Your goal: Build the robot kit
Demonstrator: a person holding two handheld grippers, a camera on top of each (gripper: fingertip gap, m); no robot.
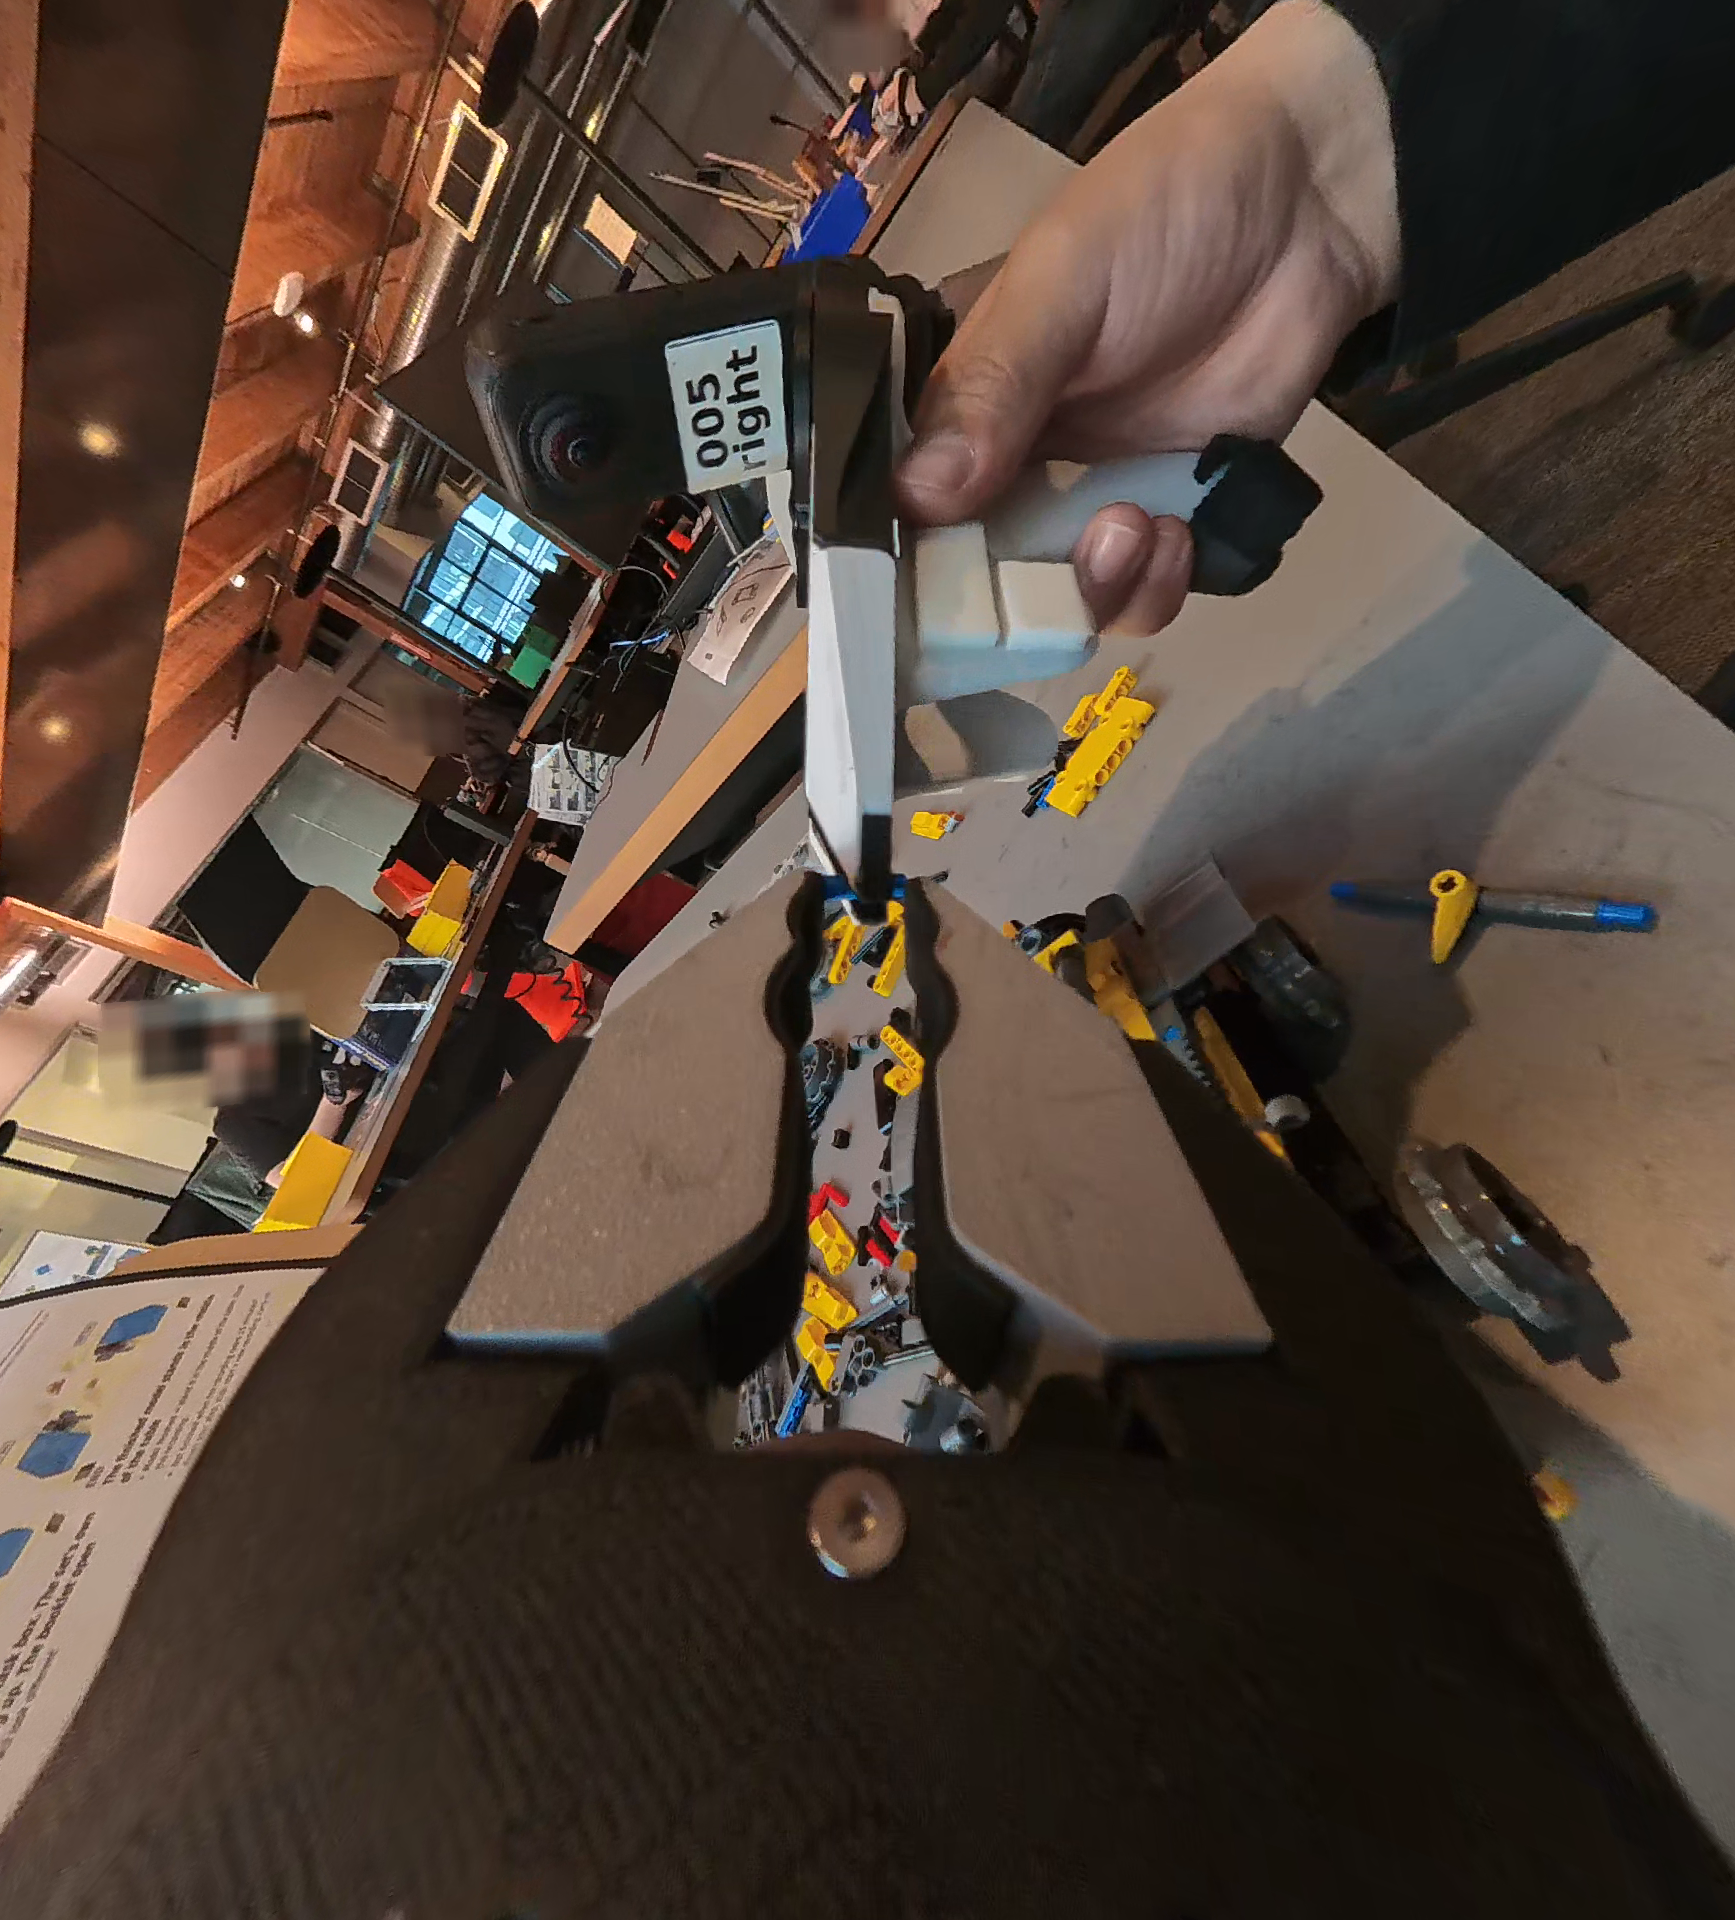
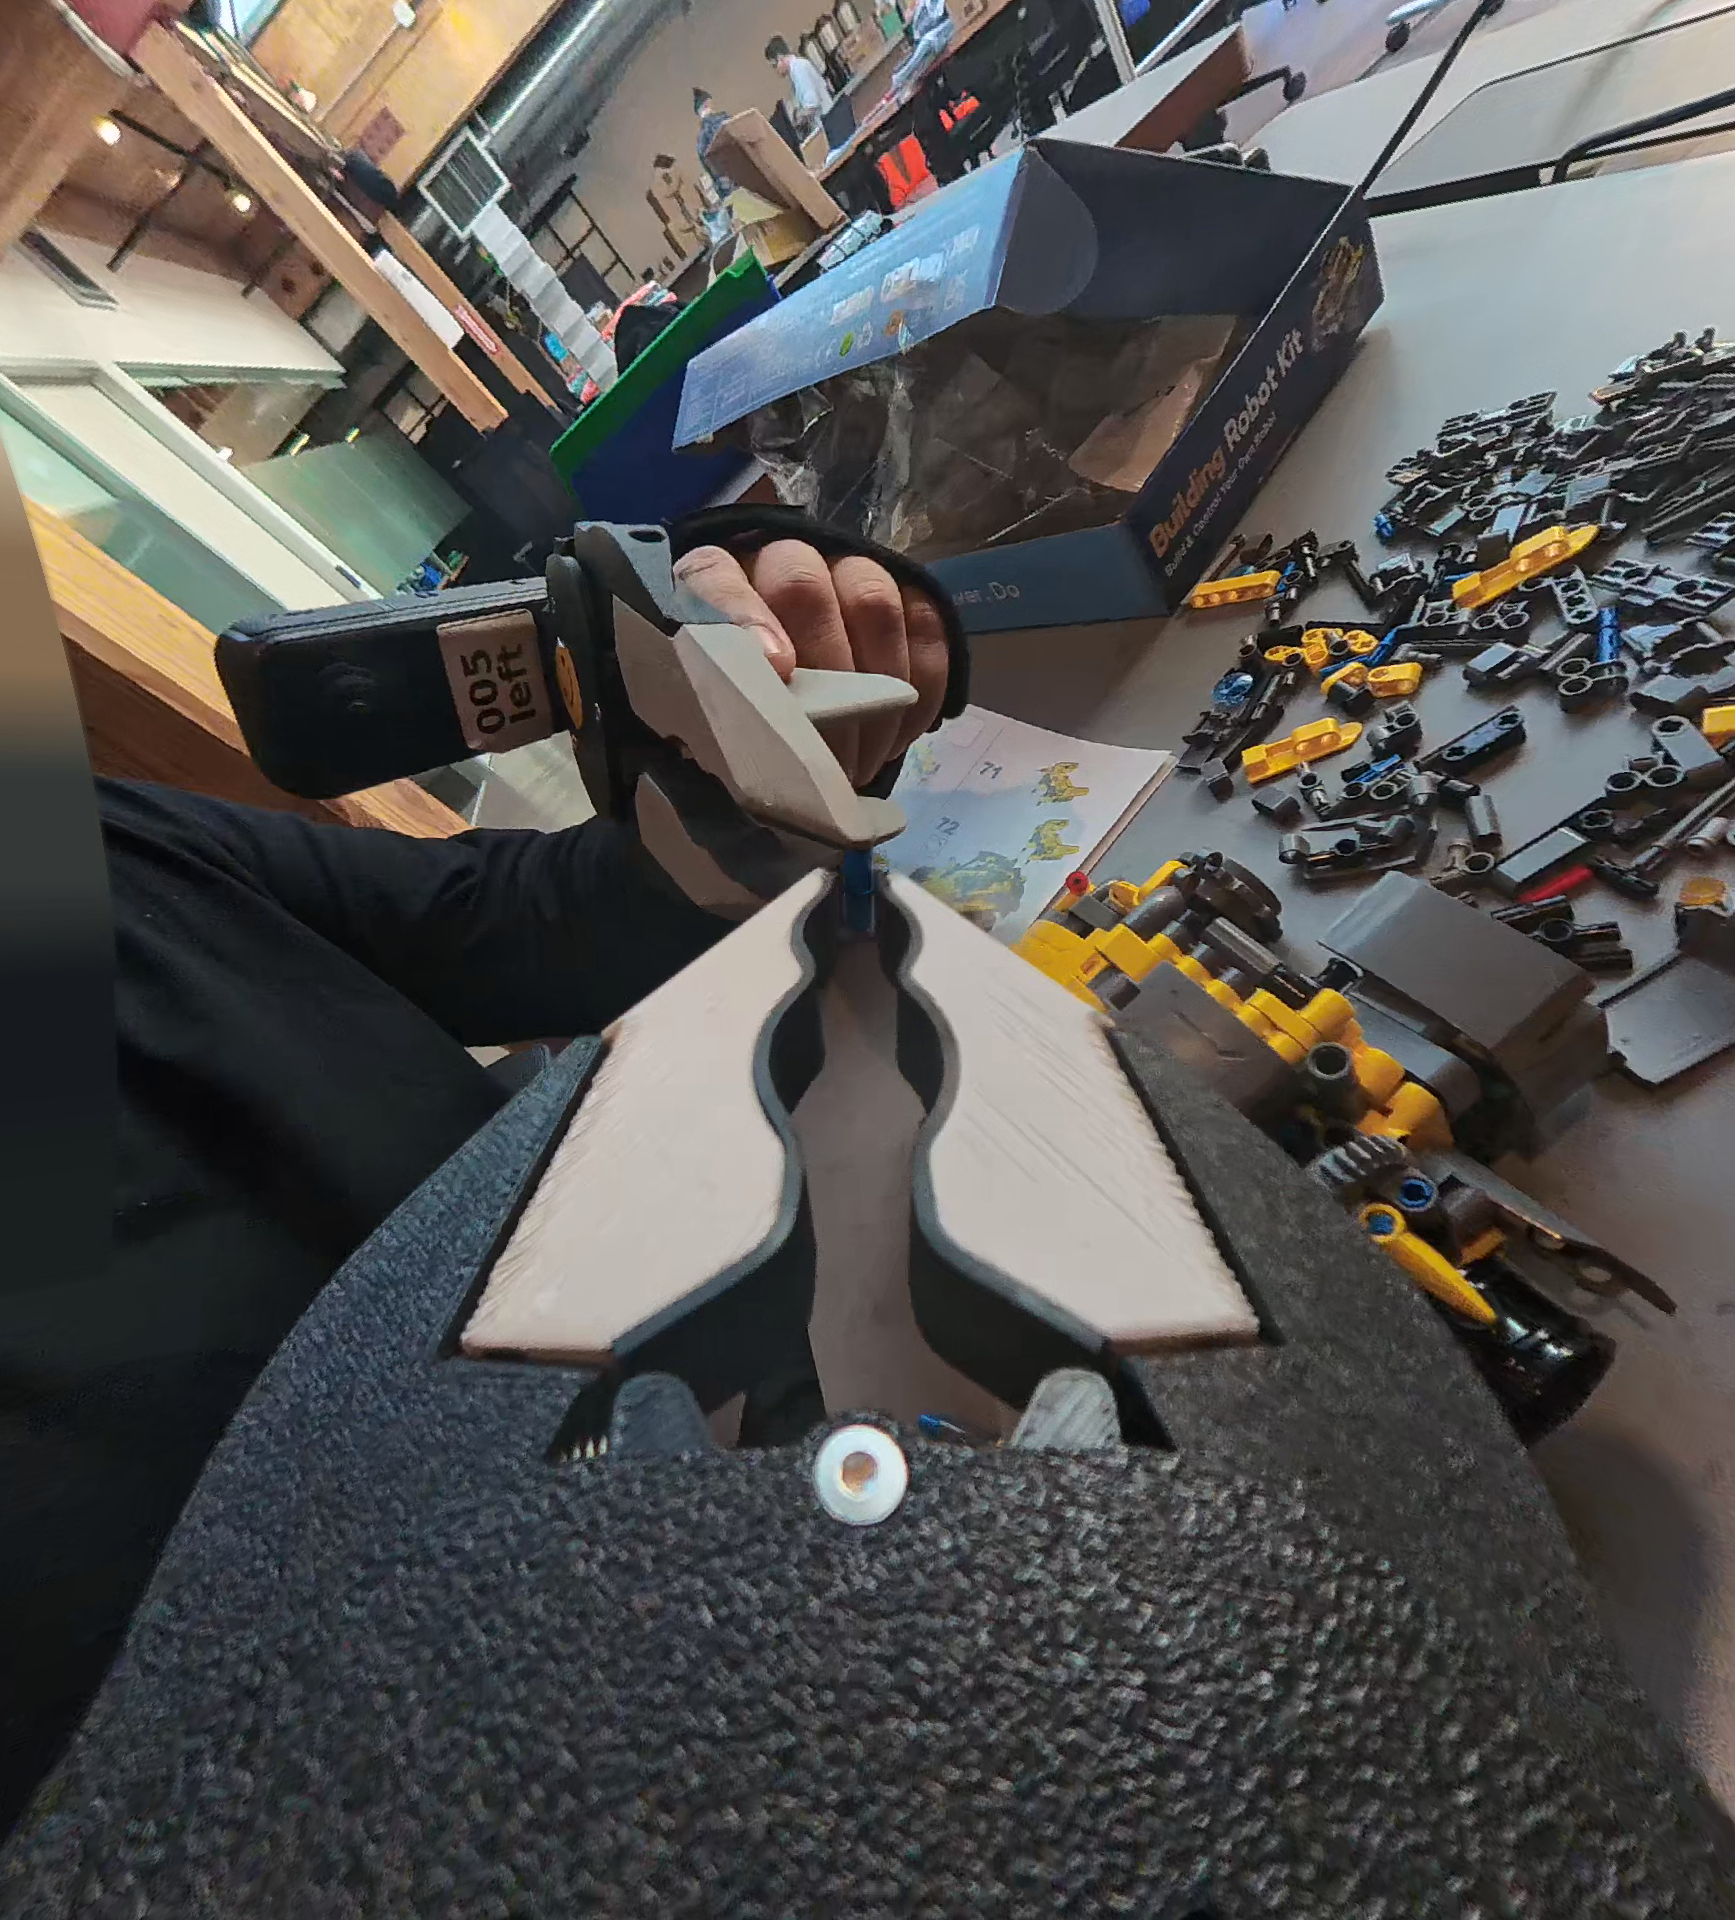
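- Far left in my left wrist view, an instruction sheet (image 1: 63, 1475) lies on the table (image 1: 1621, 1143), partly under my gripper body.
- My left gripper (image 1: 868, 904) has its fingers nearly together at the tips, pinching a small blue pin (image 1: 847, 888); the same pin shows in the right wrist view (image 2: 858, 888).
- My right gripper (image 2: 855, 914) meets it tip to tip, fingers closed onto the same blue pin, so both grippers hold it between them above the table.
- In the left view the right gripper's white finger (image 1: 847, 707) comes down onto the pin, with a hand (image 1: 1154, 312) on its handle.
- In the right view a hand (image 2: 832, 613) grips the left gripper's handle, in front of an open blue kit box (image 2: 1258, 436).
- An open booklet (image 2: 1029, 800) lies just beyond the tips.
- To the right sits a half-built yellow and grey model (image 2: 1289, 1029), near but apart from the grippers.
- Farther right, loose black, yellow and blue building pieces (image 2: 1569, 644) are spread over the table.
- In the left view, a yellow and blue axle piece (image 1: 1465, 909) lies alone at the right.
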